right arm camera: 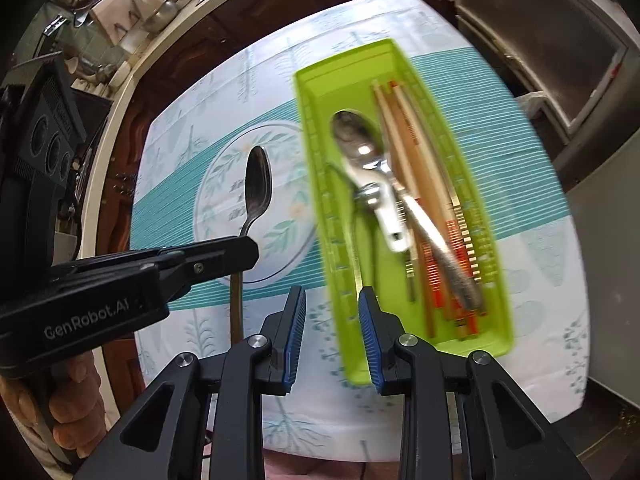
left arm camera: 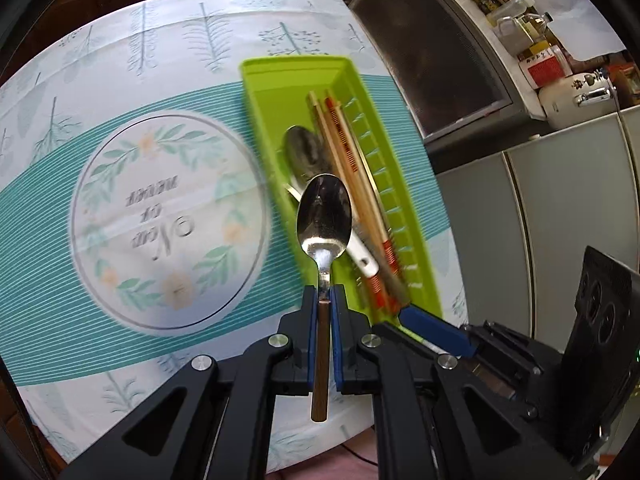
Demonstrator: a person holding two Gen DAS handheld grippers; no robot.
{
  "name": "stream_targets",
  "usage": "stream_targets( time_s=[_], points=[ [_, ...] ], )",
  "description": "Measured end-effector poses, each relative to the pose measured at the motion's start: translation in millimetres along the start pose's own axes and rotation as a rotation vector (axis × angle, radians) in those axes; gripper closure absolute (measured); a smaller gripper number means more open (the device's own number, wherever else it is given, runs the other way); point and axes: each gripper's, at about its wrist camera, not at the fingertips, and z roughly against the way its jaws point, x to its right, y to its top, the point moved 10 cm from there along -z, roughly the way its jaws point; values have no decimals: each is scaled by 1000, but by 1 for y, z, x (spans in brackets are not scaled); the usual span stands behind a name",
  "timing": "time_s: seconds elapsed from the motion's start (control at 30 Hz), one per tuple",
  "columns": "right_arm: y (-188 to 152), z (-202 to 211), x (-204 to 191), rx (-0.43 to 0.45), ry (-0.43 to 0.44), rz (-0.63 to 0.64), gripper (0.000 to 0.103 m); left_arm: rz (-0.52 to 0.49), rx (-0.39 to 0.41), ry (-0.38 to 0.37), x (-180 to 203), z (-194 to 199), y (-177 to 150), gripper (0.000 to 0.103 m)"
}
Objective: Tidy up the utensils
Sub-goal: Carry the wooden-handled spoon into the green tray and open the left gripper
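On left gripper (right arm camera: 244,250): "GenRobot.AI". Clamped on shiny spoon (left arm camera: 325,216) with brown handle, above tablecloth (left arm camera: 168,208), beside green tray (left arm camera: 280,80). Cloth writing maybe "One of". Right gripper (right arm camera: 332,332) apart, empty.

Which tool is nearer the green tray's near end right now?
Right. The right tool hangs open, empty, just above the green tray's near end; the left tool, shut on a spoon, is off to its side.
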Motion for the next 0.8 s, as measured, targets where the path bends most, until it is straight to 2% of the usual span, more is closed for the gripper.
stream_targets(
  time_s=[0.13,0.3,0.33,0.4,0.63,0.7,0.8],
  points=[
    [10,6,25,-9,-32,20,75,38,12,17,13,-22,7,99],
    [18,3,45,-36,-75,113,75,67,24,71,10,-44,4,98],
    [20,2,47,-46,-78,135,75,74,29,83,10,-47,3,96],
    [17,-5,41,-62,-86,160,75,88,42,91,8,-49,1,78],
    [13,-16,36,-88,-101,248,75,95,137,143,8,-32,-6,46],
    [13,-16,35,-86,-99,253,74,95,167,165,4,-23,-10,32],
    [12,-11,30,-69,-87,255,68,82,206,209,-5,-7,-15,23]
  ],
)
